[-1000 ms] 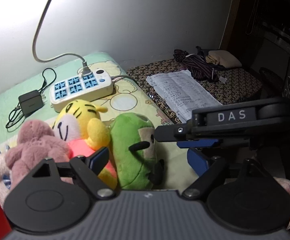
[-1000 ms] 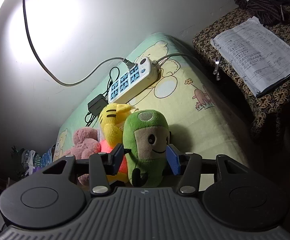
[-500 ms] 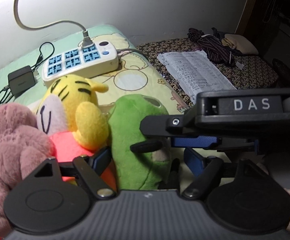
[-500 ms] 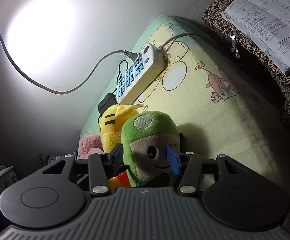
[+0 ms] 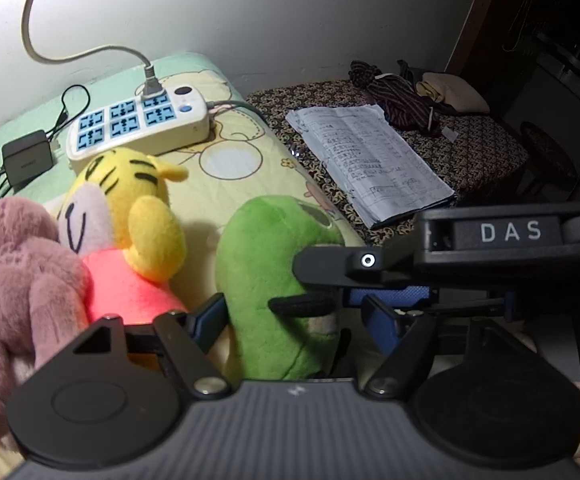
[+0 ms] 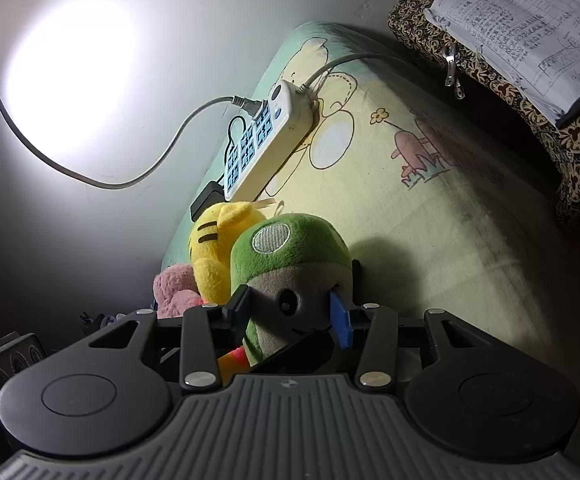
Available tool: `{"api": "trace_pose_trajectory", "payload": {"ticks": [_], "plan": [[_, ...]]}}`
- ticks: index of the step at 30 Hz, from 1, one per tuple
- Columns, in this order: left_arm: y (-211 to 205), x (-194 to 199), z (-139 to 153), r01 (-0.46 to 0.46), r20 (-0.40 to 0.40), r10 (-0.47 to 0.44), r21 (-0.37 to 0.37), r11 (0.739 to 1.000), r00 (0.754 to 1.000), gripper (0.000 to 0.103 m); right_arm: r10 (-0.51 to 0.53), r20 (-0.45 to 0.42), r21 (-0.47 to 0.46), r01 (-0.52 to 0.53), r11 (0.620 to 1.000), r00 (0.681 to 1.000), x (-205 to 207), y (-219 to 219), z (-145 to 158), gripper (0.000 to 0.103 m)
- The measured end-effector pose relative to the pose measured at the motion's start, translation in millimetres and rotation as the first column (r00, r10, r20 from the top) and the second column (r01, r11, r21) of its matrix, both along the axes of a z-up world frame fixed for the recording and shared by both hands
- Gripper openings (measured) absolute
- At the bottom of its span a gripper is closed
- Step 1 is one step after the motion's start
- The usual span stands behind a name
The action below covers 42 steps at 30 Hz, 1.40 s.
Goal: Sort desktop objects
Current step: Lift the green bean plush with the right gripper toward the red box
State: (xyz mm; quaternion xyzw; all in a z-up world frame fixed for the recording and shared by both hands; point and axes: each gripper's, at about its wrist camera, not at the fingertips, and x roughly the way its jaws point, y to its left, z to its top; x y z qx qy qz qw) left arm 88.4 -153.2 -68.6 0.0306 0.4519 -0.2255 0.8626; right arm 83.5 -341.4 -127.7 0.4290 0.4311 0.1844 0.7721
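Three plush toys (image 5: 265,280) stand in a row on the bed (image 5: 241,152), the power strip (image 5: 137,124) behind them, the charger (image 5: 25,156) at its left, papers (image 5: 366,164) rightward.

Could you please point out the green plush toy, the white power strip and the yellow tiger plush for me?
green plush toy (image 6: 290,252): right wrist view, on its green head.
white power strip (image 5: 137,124): left wrist view, on its socket face.
yellow tiger plush (image 5: 129,188): left wrist view, on its striped head.
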Motion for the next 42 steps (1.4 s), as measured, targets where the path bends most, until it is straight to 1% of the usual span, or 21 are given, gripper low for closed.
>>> {"api": "trace_pose_trajectory", "payload": {"ticks": [4,9,15,21,24,30,35,42], "plan": [[-1,-21,8,0.027,0.006,-0.027,-0.017,1.000,1.000,0.074,-0.012,-0.006,0.000,0.012,1.000,1.000,-21,-6,8,0.045],[11,-55,29,0.049,0.051,-0.046,-0.047,0.998,0.998,0.074,-0.010,0.016,0.003,0.010,1.000,1.000,-50,-8,22,0.045],[39,-89,57,0.026,0.131,-0.016,-0.076,0.997,0.991,0.074,0.004,0.094,0.016,-0.005,1.000,0.996,-77,8,47,0.045],[88,-119,84,-0.024,0.213,0.048,-0.113,0.993,0.976,0.074,0.060,0.194,-0.015,-0.059,0.998,0.979,-94,44,77,0.045],[117,-131,96,-0.049,0.252,0.081,-0.131,0.990,0.964,0.074,0.088,0.248,-0.023,-0.085,0.996,0.965,-102,70,93,0.045],[194,-154,119,-0.118,0.310,0.166,-0.166,0.979,0.936,0.074,0.137,0.313,-0.007,-0.142,0.990,0.940,-105,135,116,0.045],[259,-172,131,-0.192,0.361,0.237,-0.157,0.969,0.902,0.075,0.198,0.371,-0.005,-0.212,0.977,0.907,-101,208,134,0.045],[343,-186,132,-0.306,0.386,0.330,-0.126,0.944,0.861,0.075,0.286,0.398,0.016,-0.318,0.948,0.872,-91,303,136,0.045]]}}
